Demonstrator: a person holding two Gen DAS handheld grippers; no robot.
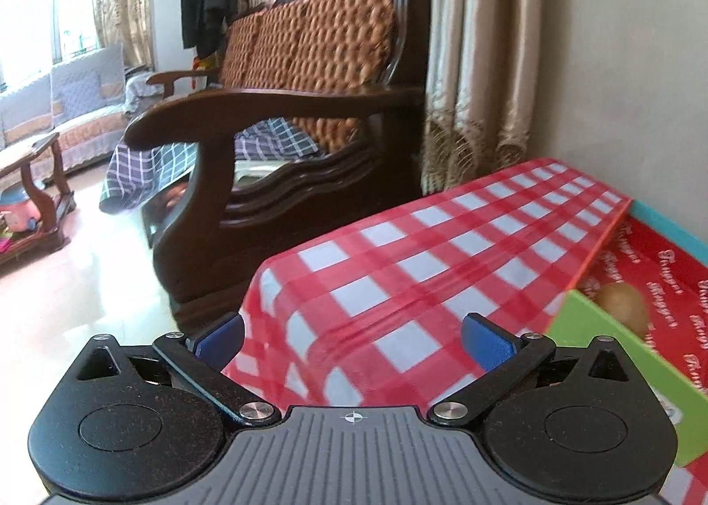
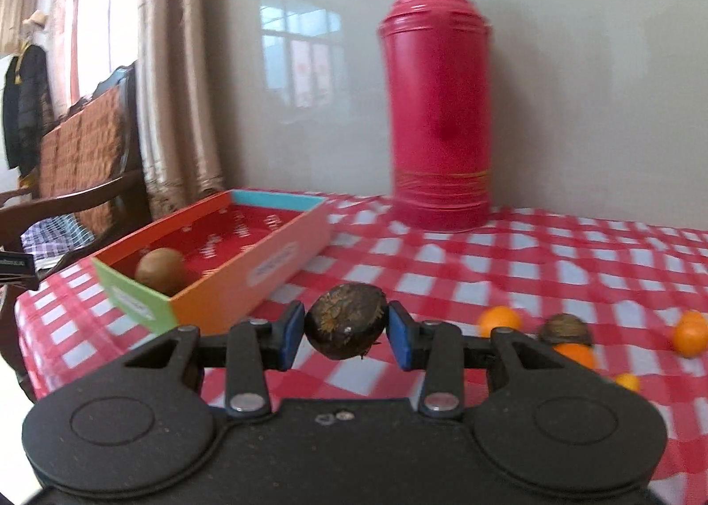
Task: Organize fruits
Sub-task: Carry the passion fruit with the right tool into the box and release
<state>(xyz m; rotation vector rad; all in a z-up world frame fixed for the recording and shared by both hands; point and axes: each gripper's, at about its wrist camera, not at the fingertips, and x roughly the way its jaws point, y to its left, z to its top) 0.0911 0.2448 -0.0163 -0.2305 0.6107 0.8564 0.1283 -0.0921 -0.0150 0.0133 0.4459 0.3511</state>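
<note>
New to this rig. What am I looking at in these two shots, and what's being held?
No robot arm here: a person carries a two-finger gripper in each hand, and a fisheye camera on each looks out along its fingers.

Left wrist view: the left gripper is open and holds nothing, over the edge of the red-and-white checked tablecloth.

Right wrist view: the right gripper pinches a dark brown rough round fruit. Ahead stands a shallow multicoloured cardboard box with one brown kiwi inside. A tall red thermos flask stands behind; small orange fruits lie to the right.
</note>
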